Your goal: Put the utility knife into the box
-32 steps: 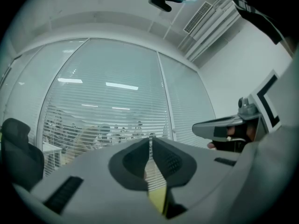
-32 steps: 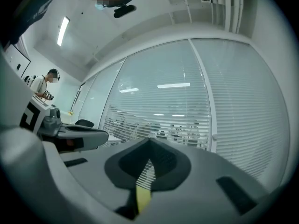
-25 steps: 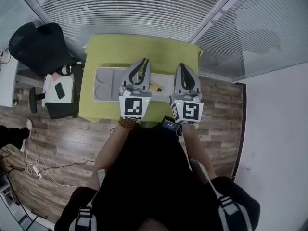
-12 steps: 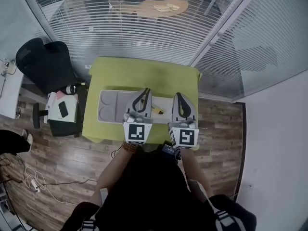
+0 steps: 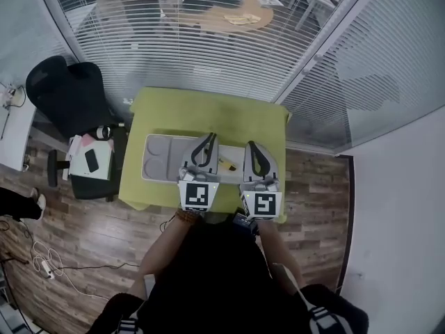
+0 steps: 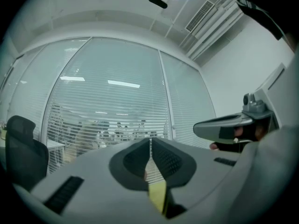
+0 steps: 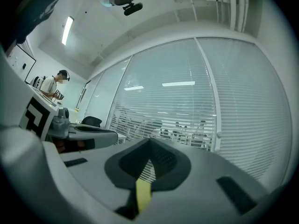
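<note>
The yellow utility knife lies on the green table, just right of the grey box, a shallow tray with compartments. My left gripper hovers over the box's right end, and my right gripper is beside it, to the right of the knife. Both point away from me, about level, and the knife shows in the gap between them. In the left gripper view the left gripper has its jaws closed with nothing held. The right gripper looks the same in its own view.
A glass wall with blinds runs behind the table. A black office chair and a low side cabinet with a phone on it stand to the left. Cables lie on the wooden floor.
The head view has tilted up, so the table sits lower in the picture and looks smaller. Both grippers stay shut, side by side, over the table's near half.
</note>
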